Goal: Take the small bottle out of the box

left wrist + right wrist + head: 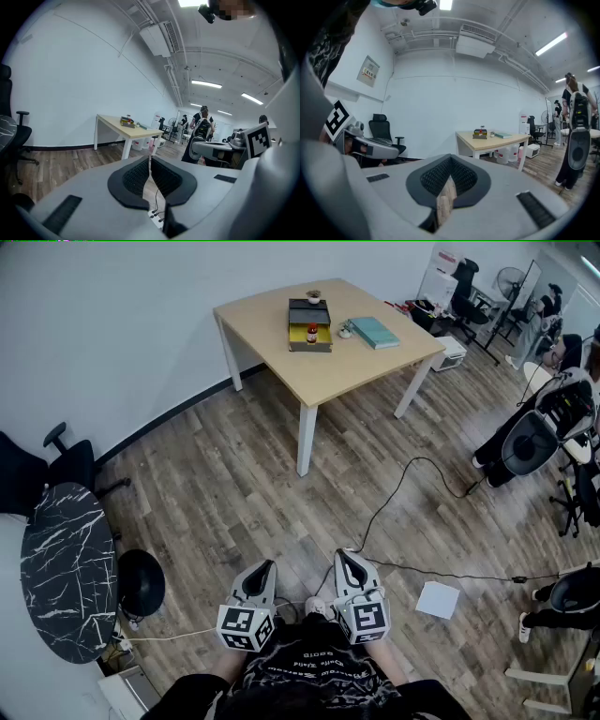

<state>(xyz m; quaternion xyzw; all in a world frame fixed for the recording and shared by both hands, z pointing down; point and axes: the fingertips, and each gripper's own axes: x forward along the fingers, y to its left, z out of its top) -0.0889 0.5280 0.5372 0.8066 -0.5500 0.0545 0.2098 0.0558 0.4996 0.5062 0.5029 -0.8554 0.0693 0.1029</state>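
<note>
Left gripper (265,568) and right gripper (348,559) — both closed, empty — hang far from the table (267,324); the cable (412,459) between could trip the person

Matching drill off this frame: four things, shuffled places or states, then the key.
1. small bottle
2. teal book
3. white sheet
4. left gripper

A. on the floor
B. jaws shut, nothing between them
C. in the box
D. flat on the table, right of the box

Pairs: 1-C, 2-D, 3-A, 4-B
</note>
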